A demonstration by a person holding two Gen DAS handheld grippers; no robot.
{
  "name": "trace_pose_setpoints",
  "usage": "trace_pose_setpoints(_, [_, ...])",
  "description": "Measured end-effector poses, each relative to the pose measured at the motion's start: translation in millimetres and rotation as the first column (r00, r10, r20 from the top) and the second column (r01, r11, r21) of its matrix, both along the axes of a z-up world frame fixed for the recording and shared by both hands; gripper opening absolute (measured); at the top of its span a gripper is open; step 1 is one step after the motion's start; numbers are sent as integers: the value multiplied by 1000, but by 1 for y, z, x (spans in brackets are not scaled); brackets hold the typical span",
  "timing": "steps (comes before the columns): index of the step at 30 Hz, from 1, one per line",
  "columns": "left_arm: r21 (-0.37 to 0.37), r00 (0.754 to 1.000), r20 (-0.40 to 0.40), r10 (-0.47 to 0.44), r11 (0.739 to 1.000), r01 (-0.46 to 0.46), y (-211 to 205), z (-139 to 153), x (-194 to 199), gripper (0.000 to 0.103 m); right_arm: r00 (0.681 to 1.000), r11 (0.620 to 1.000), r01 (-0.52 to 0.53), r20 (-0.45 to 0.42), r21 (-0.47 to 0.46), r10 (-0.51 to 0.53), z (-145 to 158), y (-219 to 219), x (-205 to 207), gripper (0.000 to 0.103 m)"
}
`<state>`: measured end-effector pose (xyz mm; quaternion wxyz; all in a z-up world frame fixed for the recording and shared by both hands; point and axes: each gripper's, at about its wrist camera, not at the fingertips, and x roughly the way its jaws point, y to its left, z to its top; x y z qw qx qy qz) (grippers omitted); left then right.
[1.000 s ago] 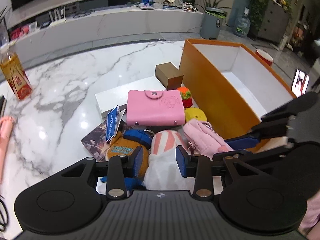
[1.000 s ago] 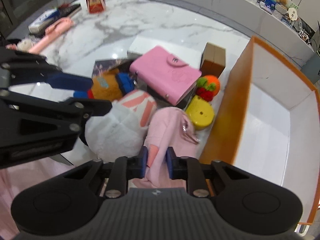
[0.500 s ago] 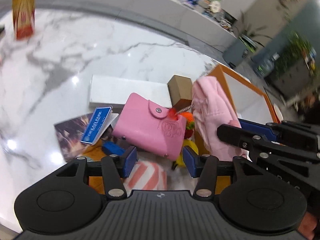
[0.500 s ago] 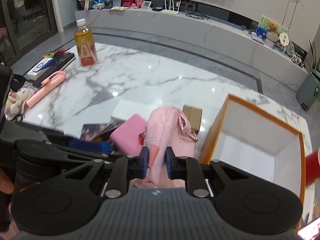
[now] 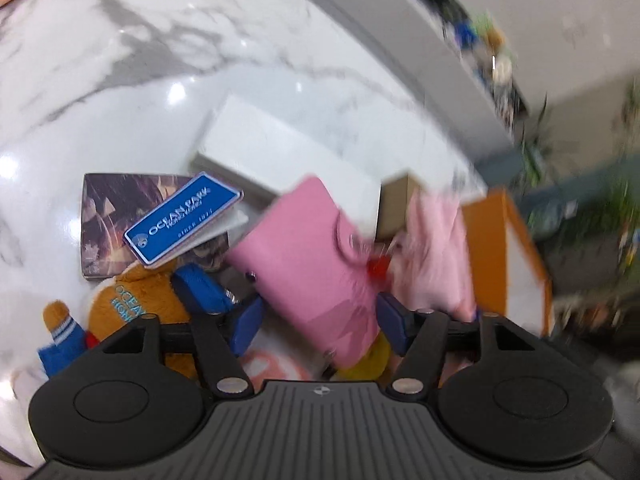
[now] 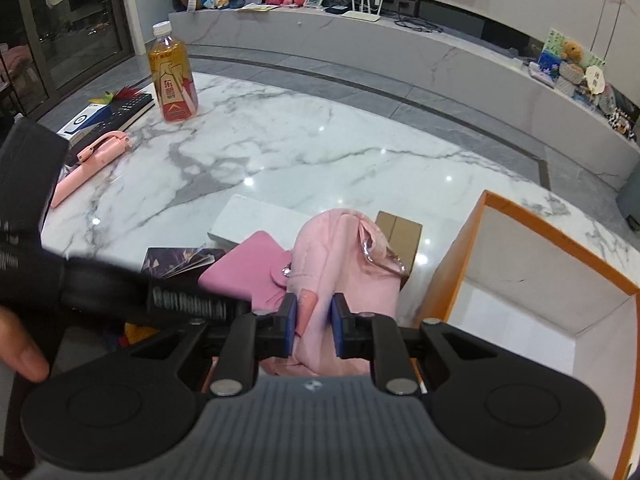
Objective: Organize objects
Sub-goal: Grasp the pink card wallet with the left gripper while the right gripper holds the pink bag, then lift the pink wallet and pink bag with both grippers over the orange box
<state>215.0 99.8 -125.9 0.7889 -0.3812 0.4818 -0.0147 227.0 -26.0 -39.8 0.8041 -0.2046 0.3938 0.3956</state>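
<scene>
1. Pink fabric pouch [image 6: 340, 264]: I see my right gripper [image 6: 314, 326] clamped on it, lifted beside the orange-walled box [image 6: 452, 264].
2. My left gripper [image 5: 318, 326]: jaws apart, just been opening, straddling the pink snap wallet [image 5: 308, 264] without touching.

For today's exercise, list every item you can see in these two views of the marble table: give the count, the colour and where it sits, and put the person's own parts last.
Pouch: one, pale pink, clamped in the right gripper, lifted beside the box.
Box: one, orange outside, white inside, open, on the right of the table.
Wallet: one, pink with a snap, in the pile.
Small carton: one, brown, behind the pouch.
Flat box: one, white, behind the wallet.
Card: one, blue, on a dark booklet.
Plush toy: one, brown and blue, near edge.
Bottle: one, orange drink, far left.
Left gripper: jaws have just been opening, over the wallet, not gripping.
Right gripper: shut on the pouch.
Hand: one, lower left edge.
</scene>
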Motion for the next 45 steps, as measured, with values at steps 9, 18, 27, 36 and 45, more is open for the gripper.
trace_pose_setpoints(9, [108,998,52,18,994,-24,-12,-4,9,71,999,1000,5,-46,20,-4,-5,-2,2,19])
trace_pose_setpoints(18, [196,996,91,5,980,-23,-21,1,10,52,997,998,33,-65,47,-30,-3,-5,5,19])
trace_pose_setpoints(27, [266,967,240,-89,964,23,-31,39,-1,22,993,988,97,-85,122,-87,10,-22,9,19])
trace_pose_setpoints(36, [402,920,330,-211,913,65,-52,90,-27,19,976,930,203,-146,307,-165,38,-57,-6,18])
trace_pose_setpoints(45, [432,836,433,-337,892,135,-87,164,-65,19,959,826,284,-136,487,-249,83,-124,-35,19])
